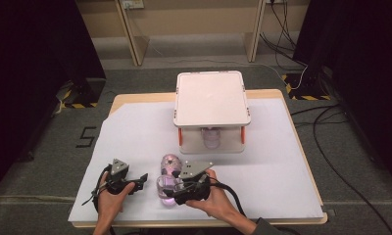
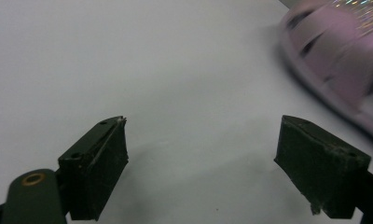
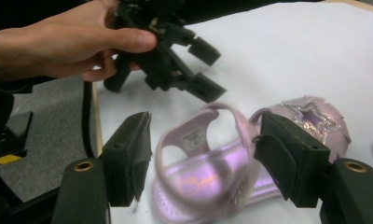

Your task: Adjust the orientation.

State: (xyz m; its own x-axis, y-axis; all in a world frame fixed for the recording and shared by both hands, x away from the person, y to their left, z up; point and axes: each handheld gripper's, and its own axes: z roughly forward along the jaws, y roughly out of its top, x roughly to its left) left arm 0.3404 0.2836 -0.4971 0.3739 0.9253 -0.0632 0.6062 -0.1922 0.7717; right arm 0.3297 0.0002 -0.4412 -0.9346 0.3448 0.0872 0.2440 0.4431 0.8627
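A pink sandal (image 1: 168, 171) with a glittery star on its toe lies on the white sheet (image 1: 262, 166) near the front edge. My right gripper (image 1: 174, 193) reaches it from the right. In the right gripper view the right gripper (image 3: 201, 158) has a jaw on each side of the sandal's (image 3: 212, 186) heel strap, with small gaps showing, so it is open. My left gripper (image 1: 139, 182) rests a little left of the sandal. Its jaws are apart over bare sheet, as the left gripper view (image 2: 201, 158) shows, with the sandal (image 2: 334, 51) at the upper right. The left gripper (image 3: 208, 70) is also in the right gripper view.
A white rack (image 1: 211, 98) with a flat top and orange legs stands at the back middle of the table. A second pink sandal (image 1: 211, 138) sits on its lower level. Cables (image 1: 326, 147) run over the floor at the right.
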